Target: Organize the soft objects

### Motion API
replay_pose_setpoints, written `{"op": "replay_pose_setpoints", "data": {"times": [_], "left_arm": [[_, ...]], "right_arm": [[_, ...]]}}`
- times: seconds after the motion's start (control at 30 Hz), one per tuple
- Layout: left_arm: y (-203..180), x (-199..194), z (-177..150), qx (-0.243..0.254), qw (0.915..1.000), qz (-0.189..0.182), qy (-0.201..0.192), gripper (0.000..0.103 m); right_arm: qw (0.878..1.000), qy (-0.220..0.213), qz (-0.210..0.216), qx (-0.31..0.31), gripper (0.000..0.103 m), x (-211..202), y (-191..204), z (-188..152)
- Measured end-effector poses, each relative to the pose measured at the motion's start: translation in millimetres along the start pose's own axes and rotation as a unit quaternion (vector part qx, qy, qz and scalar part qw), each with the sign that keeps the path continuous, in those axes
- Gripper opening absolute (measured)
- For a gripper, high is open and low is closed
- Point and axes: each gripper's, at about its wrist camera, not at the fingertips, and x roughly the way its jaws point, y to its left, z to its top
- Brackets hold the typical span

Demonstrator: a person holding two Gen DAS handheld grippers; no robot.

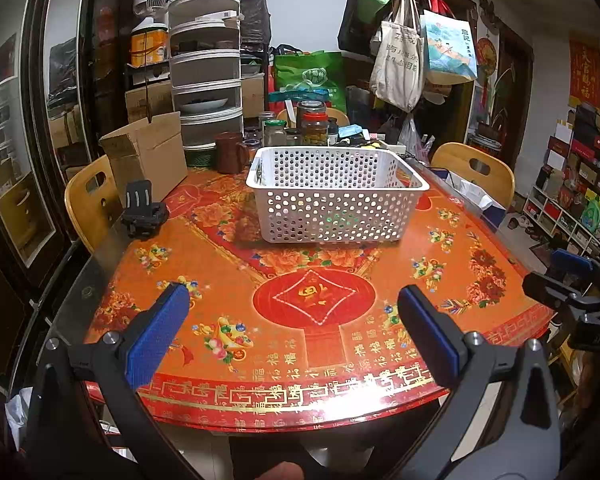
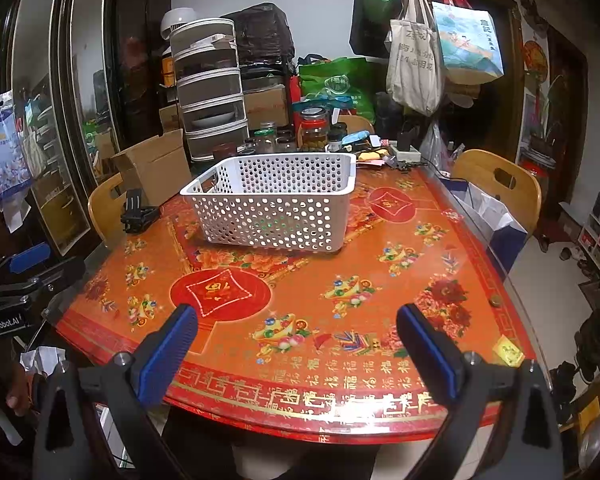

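The left gripper [image 1: 294, 322] holds its blue-padded fingers [image 1: 156, 332] wide apart with nothing between them, hovering over the near edge of the table [image 1: 480, 344]. The right gripper [image 2: 298, 342] is the same: fingers [image 2: 168, 354] spread, empty, above the same near edge and just beside the left one. Straight ahead of both, well apart from the fingertips, a white perforated basket [image 1: 334, 196] sits toward the far half of the table, its long axis running roughly across the view. From the left wrist it lies almost dead centre; from the right wrist it lies ahead and a little to the left, so the left gripper looks slightly better lined up with it, though neither is clearly nearer. Something green shows faintly through the holes in the basket wall, too small to identify. No loose soft object is plainly visible on the bare tabletop. Behind the basket stand jars [image 1: 314, 126] and a cardboard box [image 1: 148, 152].
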Motion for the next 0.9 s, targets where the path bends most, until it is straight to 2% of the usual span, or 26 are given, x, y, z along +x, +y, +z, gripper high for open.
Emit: {"op": "replay_pose_setpoints", "data": {"times": [0.9], "left_arm": [[3.5,8.0,-8.9,-0.002,1.0000,0.000,0.002,0.103]], "right_arm": [[1.000,0.001,0.000,-0.001,0.100,-0.1,0.3,-0.3]]}}
